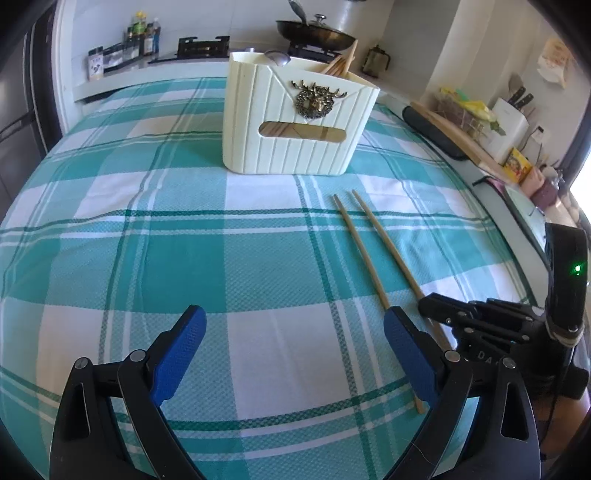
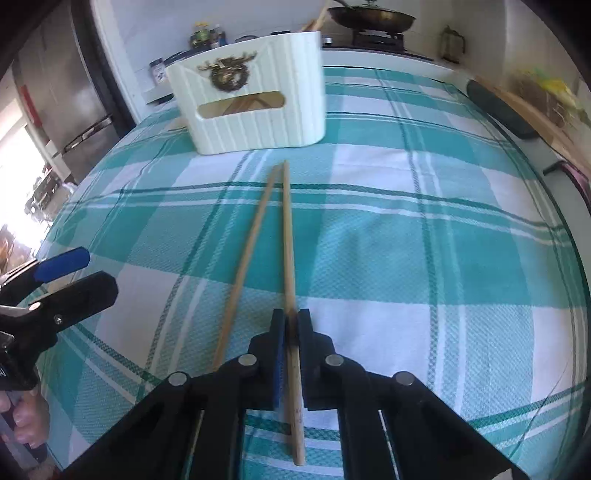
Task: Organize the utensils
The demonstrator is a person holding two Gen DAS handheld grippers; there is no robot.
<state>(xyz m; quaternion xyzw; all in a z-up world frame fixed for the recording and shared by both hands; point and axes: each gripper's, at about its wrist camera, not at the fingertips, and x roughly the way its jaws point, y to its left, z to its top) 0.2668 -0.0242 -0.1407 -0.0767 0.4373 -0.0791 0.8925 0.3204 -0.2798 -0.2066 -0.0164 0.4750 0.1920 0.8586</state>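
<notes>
Two wooden chopsticks lie on the teal plaid cloth (image 2: 406,258). My right gripper (image 2: 291,325) is shut on the right chopstick (image 2: 288,240) near its thick end; the left chopstick (image 2: 247,258) lies free beside it. In the left wrist view both chopsticks (image 1: 369,266) lie right of centre, and the right gripper (image 1: 439,314) sits on one of them. My left gripper (image 1: 295,332) is open and empty above the cloth, its right pad (image 1: 410,354) over the near chopstick. A cream utensil holder (image 1: 295,125) with a brass deer badge stands farther back, with chopsticks and a spoon in it. The holder also shows in the right wrist view (image 2: 251,103).
A wok (image 1: 314,33) sits on a stove behind the holder. Bottles and a rack (image 1: 140,40) stand on the back counter. A cutting board, knife block (image 1: 513,118) and boxes line the right side. A dark fridge (image 2: 66,85) stands at the left.
</notes>
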